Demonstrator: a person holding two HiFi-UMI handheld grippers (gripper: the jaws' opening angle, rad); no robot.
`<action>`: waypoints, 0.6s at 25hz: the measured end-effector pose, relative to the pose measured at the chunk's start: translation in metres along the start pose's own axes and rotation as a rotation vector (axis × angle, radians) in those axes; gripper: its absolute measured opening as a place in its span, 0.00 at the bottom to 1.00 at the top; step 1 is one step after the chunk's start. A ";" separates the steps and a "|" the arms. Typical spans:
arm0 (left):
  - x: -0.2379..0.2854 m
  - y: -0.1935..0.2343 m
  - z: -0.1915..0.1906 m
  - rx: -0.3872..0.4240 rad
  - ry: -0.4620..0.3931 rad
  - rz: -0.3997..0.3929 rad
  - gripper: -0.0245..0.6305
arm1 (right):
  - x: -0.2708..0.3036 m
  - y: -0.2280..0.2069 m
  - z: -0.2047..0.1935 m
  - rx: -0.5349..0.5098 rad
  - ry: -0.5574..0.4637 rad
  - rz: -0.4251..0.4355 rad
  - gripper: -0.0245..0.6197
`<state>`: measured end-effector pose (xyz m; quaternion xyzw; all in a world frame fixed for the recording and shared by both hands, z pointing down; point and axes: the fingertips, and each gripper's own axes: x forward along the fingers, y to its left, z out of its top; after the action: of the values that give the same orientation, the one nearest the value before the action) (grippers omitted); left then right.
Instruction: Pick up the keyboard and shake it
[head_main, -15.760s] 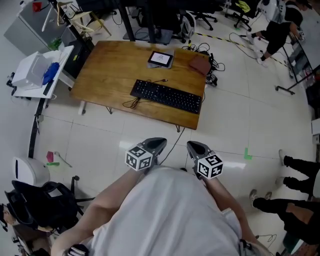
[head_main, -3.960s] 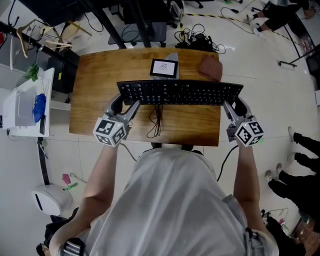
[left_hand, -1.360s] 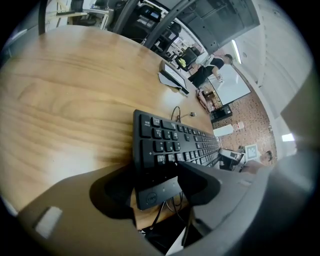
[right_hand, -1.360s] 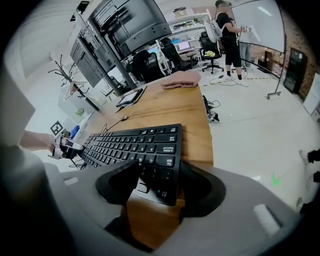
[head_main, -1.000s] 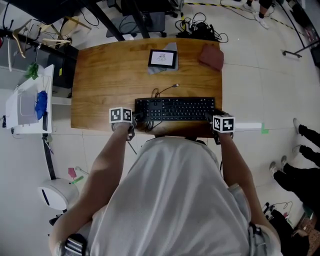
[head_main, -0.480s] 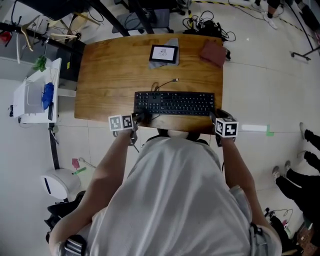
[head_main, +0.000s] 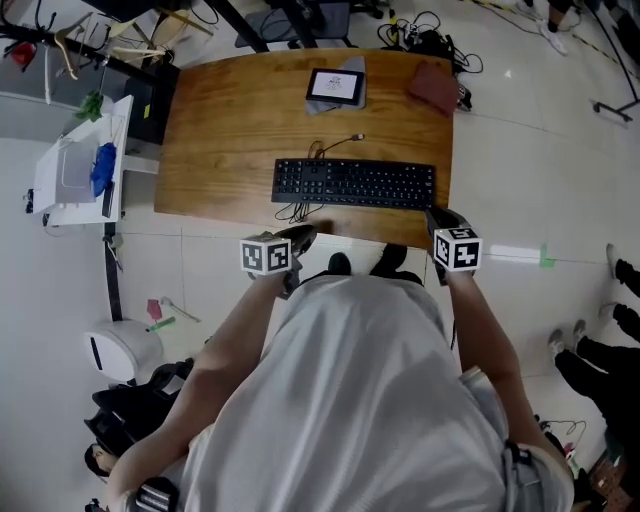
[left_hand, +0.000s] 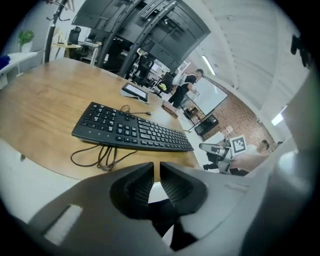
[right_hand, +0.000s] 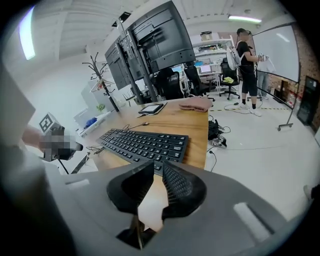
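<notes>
The black keyboard (head_main: 354, 184) lies flat on the wooden table (head_main: 230, 120) near its front edge, with its cable (head_main: 300, 210) looped at the left end. Neither gripper touches it. My left gripper (head_main: 300, 238) hangs just off the table's front edge, short of the keyboard's (left_hand: 132, 132) left end. Its jaws (left_hand: 156, 164) are closing to a narrow slit with nothing between them. My right gripper (head_main: 437, 216) sits off the front right corner. Its jaws (right_hand: 158, 162) are also closing on nothing, and the keyboard (right_hand: 145, 142) lies ahead of them.
A small tablet (head_main: 334, 86) and a brown cloth (head_main: 436, 88) lie at the table's far edge. A white cart (head_main: 75, 165) stands to the left. Office chairs and cables are beyond the table, and a person (right_hand: 247, 60) stands far off.
Both grippers have let go of the keyboard's ends and pulled back off the table's front edge. Their jaws have narrowed. The keyboard stays on the table.
</notes>
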<state>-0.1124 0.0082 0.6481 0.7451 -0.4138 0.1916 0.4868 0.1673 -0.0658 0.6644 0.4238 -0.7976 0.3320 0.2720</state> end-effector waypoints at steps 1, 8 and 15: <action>-0.001 -0.001 -0.001 0.017 -0.005 -0.004 0.09 | -0.002 0.006 -0.002 -0.006 -0.005 0.003 0.12; -0.030 0.000 0.000 0.075 -0.121 -0.050 0.06 | -0.019 0.062 -0.014 -0.038 -0.036 0.033 0.09; -0.072 -0.015 -0.010 0.159 -0.226 -0.155 0.05 | -0.038 0.142 -0.021 -0.024 -0.123 0.105 0.06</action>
<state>-0.1410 0.0511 0.5942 0.8276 -0.3909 0.1006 0.3900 0.0677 0.0285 0.6079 0.3976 -0.8379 0.3094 0.2100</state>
